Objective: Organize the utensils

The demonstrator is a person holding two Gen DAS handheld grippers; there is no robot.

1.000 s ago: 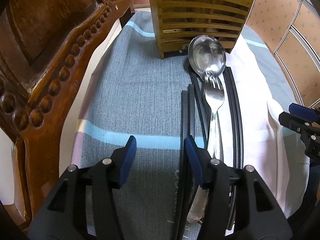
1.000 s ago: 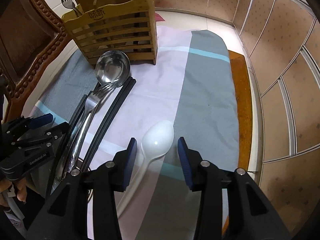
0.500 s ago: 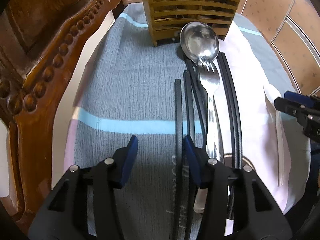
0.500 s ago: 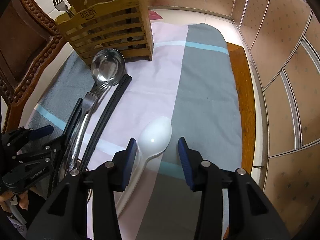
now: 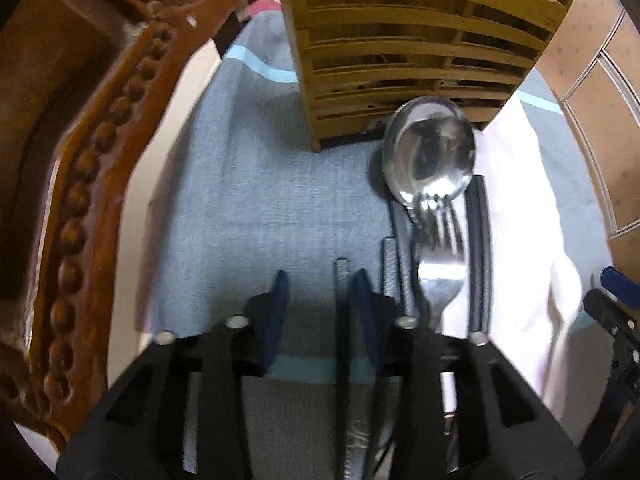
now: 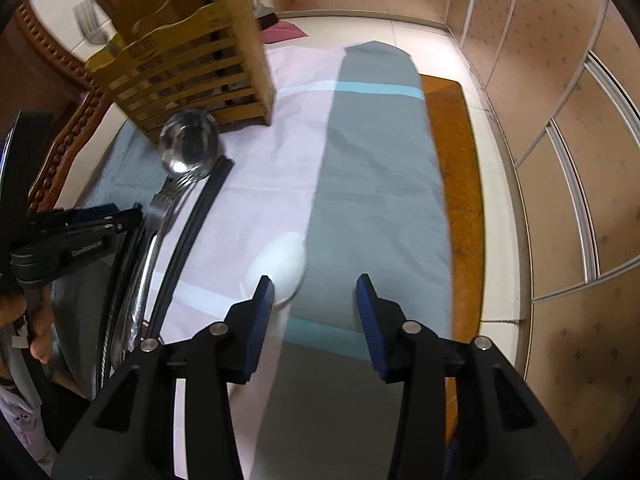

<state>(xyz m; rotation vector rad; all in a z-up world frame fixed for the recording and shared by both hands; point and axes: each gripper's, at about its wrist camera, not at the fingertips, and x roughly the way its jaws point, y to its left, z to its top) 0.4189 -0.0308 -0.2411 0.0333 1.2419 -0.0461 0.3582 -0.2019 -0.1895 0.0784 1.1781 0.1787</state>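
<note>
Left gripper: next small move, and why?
Probably finish closing on the chopstick. The left gripper is closing with that black stick between its fingers, against the right pad and clear of the left one. Then lift toward the holder.

Holder top: the slatted bamboo utensil holder is cut off by the frame edge at 12 o'clock in the left wrist view.
Handles: the steel fork and round steel ladle run under the left gripper, handle ends hidden.
Chopstick contact: the dark grey chopstick lies between the closing jaws; pad contact blurred, cannot tell.
White spoon: the white plastic spoon has its handle hidden behind the right gripper at 7 o'clock.
</note>
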